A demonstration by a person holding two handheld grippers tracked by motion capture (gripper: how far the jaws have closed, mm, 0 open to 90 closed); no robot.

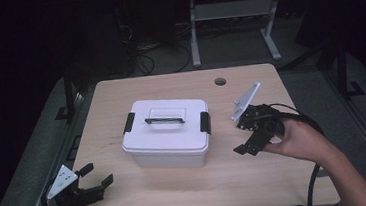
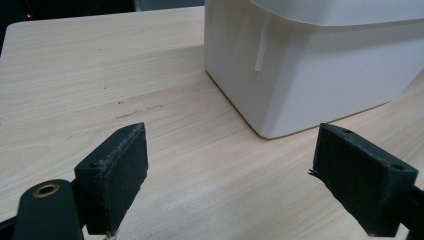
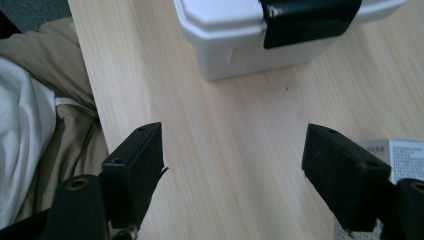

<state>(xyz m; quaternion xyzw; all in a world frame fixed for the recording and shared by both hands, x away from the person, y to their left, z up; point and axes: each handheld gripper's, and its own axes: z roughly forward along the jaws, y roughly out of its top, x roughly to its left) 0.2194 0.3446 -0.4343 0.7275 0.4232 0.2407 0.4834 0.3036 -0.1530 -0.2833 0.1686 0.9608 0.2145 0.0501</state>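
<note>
Wooden table [image 1: 189, 193] is occupied by a lidded white box [image 1: 166, 132]. Left gripper [image 1: 93, 177] and right gripper [image 1: 248, 145] are held wide apart-jawed, flanking that box, nothing gripped.

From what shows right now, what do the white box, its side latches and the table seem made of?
Box: likely moulded plastic, smooth, faintly glossy walls. Latches: probably black plastic, with a slight sheen. Table: pale wood grain, matte; possibly laminate rather than solid wood.
</note>
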